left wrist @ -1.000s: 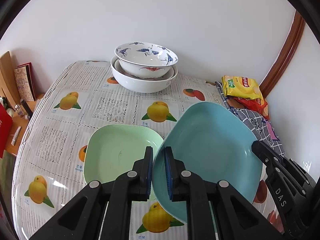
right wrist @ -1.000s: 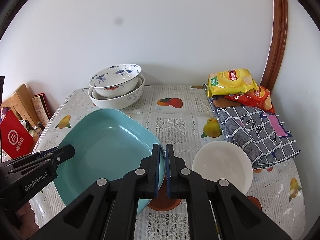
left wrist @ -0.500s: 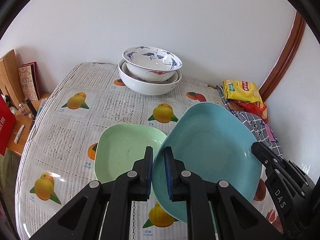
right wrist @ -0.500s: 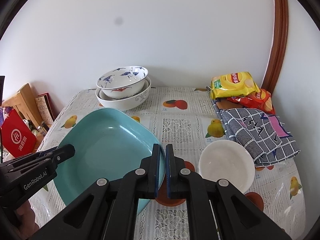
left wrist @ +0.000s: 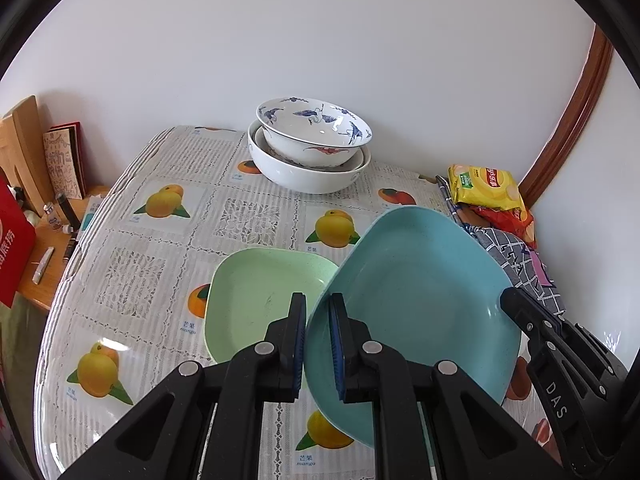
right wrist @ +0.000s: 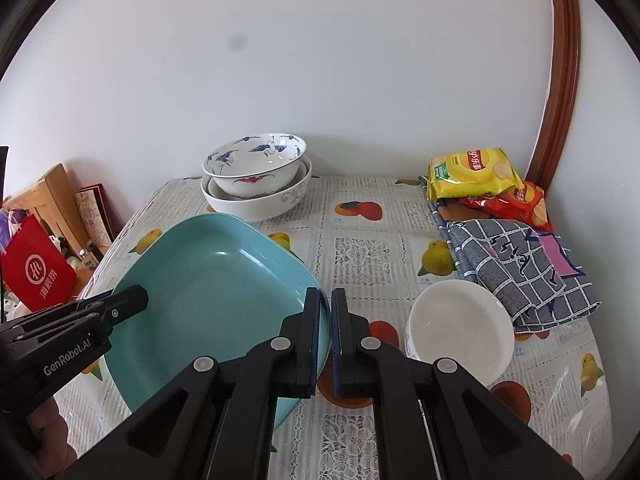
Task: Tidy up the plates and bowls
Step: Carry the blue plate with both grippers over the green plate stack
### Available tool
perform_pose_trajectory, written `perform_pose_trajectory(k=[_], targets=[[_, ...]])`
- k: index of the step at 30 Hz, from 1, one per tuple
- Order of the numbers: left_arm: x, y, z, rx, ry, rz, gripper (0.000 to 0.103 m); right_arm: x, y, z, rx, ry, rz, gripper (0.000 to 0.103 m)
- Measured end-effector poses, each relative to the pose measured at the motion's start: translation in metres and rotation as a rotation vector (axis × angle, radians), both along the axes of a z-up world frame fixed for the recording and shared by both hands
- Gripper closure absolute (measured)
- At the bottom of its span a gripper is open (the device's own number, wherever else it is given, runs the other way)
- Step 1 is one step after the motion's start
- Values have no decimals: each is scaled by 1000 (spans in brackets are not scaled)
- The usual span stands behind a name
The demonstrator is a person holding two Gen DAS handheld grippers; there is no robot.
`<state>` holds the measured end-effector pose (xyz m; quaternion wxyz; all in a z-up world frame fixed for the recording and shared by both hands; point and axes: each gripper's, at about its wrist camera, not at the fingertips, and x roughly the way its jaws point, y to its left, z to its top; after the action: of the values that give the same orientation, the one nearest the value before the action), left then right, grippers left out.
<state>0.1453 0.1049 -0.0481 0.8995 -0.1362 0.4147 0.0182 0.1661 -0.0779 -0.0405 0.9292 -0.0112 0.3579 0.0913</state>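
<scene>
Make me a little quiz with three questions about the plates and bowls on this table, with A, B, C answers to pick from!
1. Where does the green plate lie?
A. flat on the tablecloth
B. inside the stacked bowls
C. on the chip bags

2. How many bowls are in the stack of bowls by the wall?
A. one
B. two
C. five

3. What is happening with the blue plate?
A. it lies flat with nothing touching it
B. it is tilted and held by both grippers
C. it is upside down on the white bowl

Answers: 1 A, the green plate rests on the fruit-print cloth. 2 B, a bird-painted bowl sits in a bigger white one. 3 B, the left gripper and the right gripper each pinch an edge of it.
</scene>
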Motion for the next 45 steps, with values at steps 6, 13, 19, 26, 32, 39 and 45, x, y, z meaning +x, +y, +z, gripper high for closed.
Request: perform_pose_trajectory(k=[6,13,19,26,32,39,45], targets=[[-4,6,-4,-2,6,12,91,-3,6,-2,1,2,9,97],[-8,13,-8,1,16,26,91,-3,13,-7,2,14,22,97],[-9,18,-13,-2,25,36,91,-2,18,-12,2,23,32,97],[-10,25,-19,-6,36,46,91,0,26,-17,-2,36,44,97],[-9,35,-27,-16,50,66,91,4,36,-24,-13,51,64,97],[-10,48,-42,-19,85,91,91,8,52,-36,-22,74,90,97],[-11,60,-58,-20,118,115,91,12,66,-53,-29,113,116,97]])
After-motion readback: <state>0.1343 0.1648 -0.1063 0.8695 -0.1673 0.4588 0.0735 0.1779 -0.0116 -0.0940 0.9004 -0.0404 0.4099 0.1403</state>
